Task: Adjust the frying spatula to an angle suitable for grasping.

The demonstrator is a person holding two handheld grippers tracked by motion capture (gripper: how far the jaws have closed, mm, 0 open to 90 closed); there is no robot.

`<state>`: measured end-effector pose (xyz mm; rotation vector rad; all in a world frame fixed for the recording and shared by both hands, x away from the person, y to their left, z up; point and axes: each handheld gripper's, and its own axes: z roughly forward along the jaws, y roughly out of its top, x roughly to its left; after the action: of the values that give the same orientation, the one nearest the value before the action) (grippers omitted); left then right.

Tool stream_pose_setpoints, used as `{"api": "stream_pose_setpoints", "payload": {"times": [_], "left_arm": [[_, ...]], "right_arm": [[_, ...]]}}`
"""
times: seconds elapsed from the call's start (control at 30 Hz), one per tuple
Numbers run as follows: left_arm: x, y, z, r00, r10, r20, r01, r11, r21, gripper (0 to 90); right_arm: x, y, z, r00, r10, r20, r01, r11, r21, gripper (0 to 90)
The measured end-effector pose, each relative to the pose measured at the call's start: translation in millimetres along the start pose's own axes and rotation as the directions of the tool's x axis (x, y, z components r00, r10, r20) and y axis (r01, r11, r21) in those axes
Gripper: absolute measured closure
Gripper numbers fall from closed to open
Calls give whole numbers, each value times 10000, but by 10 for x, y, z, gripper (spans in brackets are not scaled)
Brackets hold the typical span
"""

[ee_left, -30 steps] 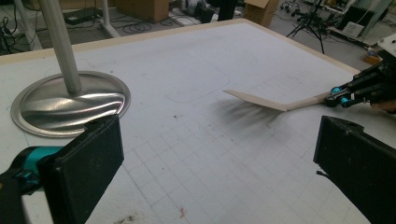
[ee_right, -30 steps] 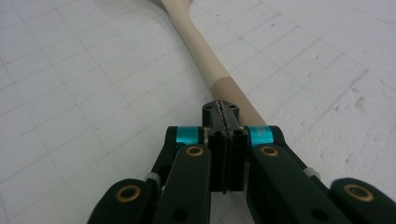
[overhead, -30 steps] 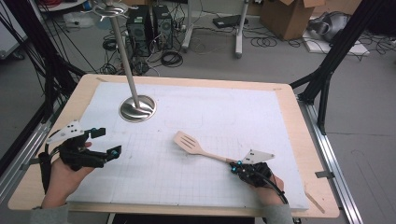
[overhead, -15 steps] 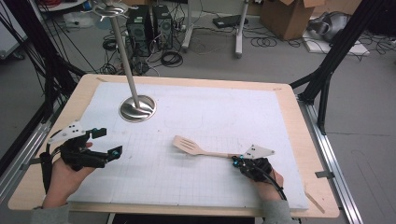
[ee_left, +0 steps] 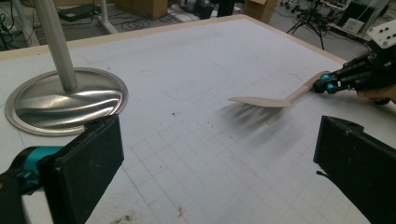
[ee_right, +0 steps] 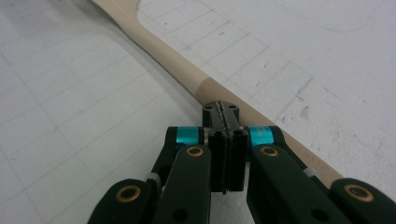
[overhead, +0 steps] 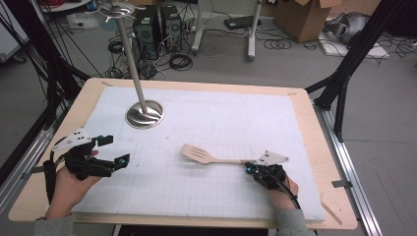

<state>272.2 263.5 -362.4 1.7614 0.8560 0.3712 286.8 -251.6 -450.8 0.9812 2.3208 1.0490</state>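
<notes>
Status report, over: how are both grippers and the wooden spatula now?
Left gripper open, holding nothing. Right gripper shut, jaws pressed together at the wooden spatula handle; grip itself unclear. Metal stand off to the side, not in the way.

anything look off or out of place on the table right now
Nothing spilled or broken. The one odd thing: the right hand-held gripper has its jaws shut, yet the wooden slotted spatula lies beside and under them, not clamped between them. The metal stand stands upright on the white grid mat.

Left hand-held gripper point(overhead: 112, 151) agape, right hand-held gripper point(overhead: 250, 168) clamped
</notes>
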Motion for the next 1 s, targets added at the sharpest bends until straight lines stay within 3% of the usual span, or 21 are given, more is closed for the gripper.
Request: {"api": "stream_pose_setpoints", "payload": {"times": [0.07, 0.1, 0.17, 0.33, 0.47, 0.8, 1.0], "left_arm": [[4, -3, 4, 10000, -9, 9, 9, 10000, 11, 21], [13, -10, 14, 10000, -19, -21, 19, 10000, 48, 21], [16, -16, 24, 10000, -35, -15, 35, 10000, 90, 21], [-3, -43, 71, 10000, -24, 0, 24, 9996, 275, 21], [-14, -39, 73, 10000, 2, 22, -3, 9997, 248, 21], [-2, -53, 55, 10000, -44, 17, 44, 9997, 225, 21], [-11, -80, 10, 9999, -103, -125, 105, 9997, 223, 21]], "right_arm": [[-6, 0, -13, 9996, 227, -156, -229, 9997, -105, 900], [-4, 21, -37, 9991, 357, -245, -369, 9981, -503, 900], [10, 76, -44, 9974, 575, -430, -605, 9955, -731, 900], [111, 244, 24, 9976, 264, -642, -325, 9949, -953, 900], [175, 413, 231, 9961, 278, -840, -343, 9965, -763, 900], [185, 556, 567, 9935, 581, -981, -590, 9982, -63, 900], [251, 630, 693, 9926, 274, -1181, -270, 9996, 50, 900]]}}
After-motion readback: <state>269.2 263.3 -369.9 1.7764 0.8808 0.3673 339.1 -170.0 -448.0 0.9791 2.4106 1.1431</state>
